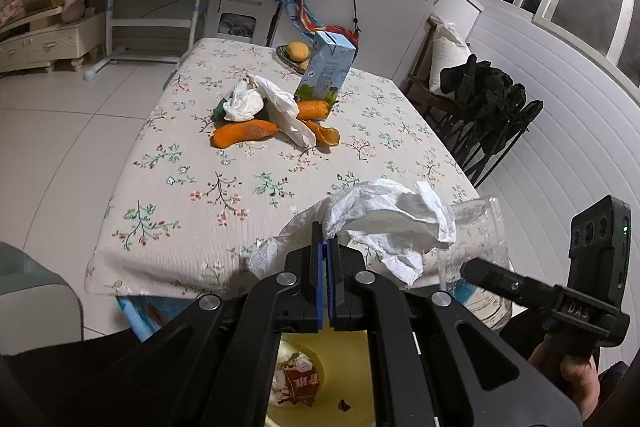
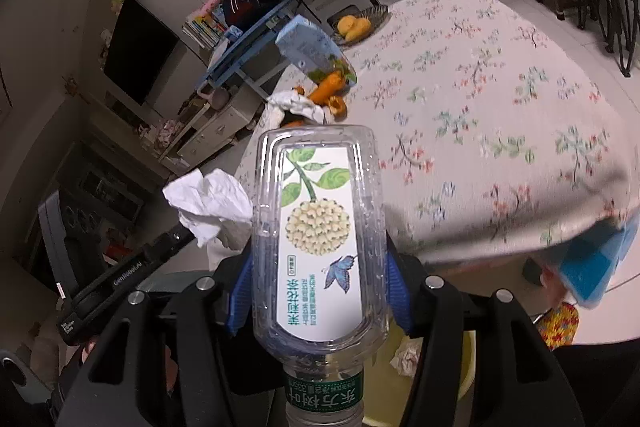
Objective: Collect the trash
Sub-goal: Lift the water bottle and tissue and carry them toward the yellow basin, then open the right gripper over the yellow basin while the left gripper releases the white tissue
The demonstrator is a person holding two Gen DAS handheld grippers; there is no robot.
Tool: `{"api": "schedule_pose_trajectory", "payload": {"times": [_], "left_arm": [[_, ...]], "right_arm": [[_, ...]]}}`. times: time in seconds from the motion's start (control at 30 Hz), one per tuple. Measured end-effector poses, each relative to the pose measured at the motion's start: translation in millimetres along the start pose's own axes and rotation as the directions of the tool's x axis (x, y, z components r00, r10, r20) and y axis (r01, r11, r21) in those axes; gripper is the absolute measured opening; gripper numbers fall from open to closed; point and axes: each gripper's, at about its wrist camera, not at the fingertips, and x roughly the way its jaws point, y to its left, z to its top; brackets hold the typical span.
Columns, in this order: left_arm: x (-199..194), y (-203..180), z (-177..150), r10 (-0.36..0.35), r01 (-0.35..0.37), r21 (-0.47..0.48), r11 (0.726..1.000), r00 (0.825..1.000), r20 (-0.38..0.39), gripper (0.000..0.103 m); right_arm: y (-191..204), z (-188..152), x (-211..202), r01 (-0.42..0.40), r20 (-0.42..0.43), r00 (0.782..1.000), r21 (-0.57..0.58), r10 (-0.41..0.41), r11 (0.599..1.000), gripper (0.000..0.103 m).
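Note:
My left gripper (image 1: 326,239) is shut on a crumpled white tissue (image 1: 384,223), held past the near edge of the floral-cloth table (image 1: 200,195). A yellow bin (image 1: 352,403) with wrappers and tissue in it sits right below the gripper. In the right wrist view my right gripper (image 2: 318,267) is shut on a clear plastic bottle (image 2: 316,227) with a flower label, green-banded neck toward the camera. The tissue (image 2: 208,207) hangs just left of the bottle. The bin's rim (image 2: 464,367) shows under the right gripper. The bottle (image 1: 476,227) also appears beside the tissue.
Mid-table lie orange peels (image 1: 244,133), white tissues (image 1: 244,103) and a blue carton (image 1: 328,71), with a fruit bowl (image 1: 296,53) behind. Chairs draped in dark clothing (image 1: 488,99) stand at the table's right. A hand (image 1: 572,375) grips the right tool's handle.

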Motion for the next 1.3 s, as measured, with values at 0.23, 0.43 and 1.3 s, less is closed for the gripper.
{"api": "schedule_pose_trajectory", "payload": {"times": [0.23, 0.43, 1.3], "left_arm": [[-9.6, -4.1, -15.7, -0.005, 0.005, 0.005, 1.000, 1.000, 0.001, 0.003], [-20.3, -8.3, -27.8, -0.011, 0.011, 0.012, 1.000, 1.000, 0.002, 0.003], [-37.0, -21.5, -49.0, -0.066, 0.066, 0.044, 0.997, 0.998, -0.019, 0.003]], "right_arm": [[0.3, -17.8, 3.3, 0.017, -0.042, 0.999, 0.012, -0.017, 1.000, 0.055], [0.7, -33.0, 11.6, 0.051, -0.090, 0.995, 0.018, -0.049, 0.999, 0.055], [-3.5, -70.0, 52.1, 0.182, -0.288, 0.940, -0.025, -0.182, 0.983, 0.056]]}}
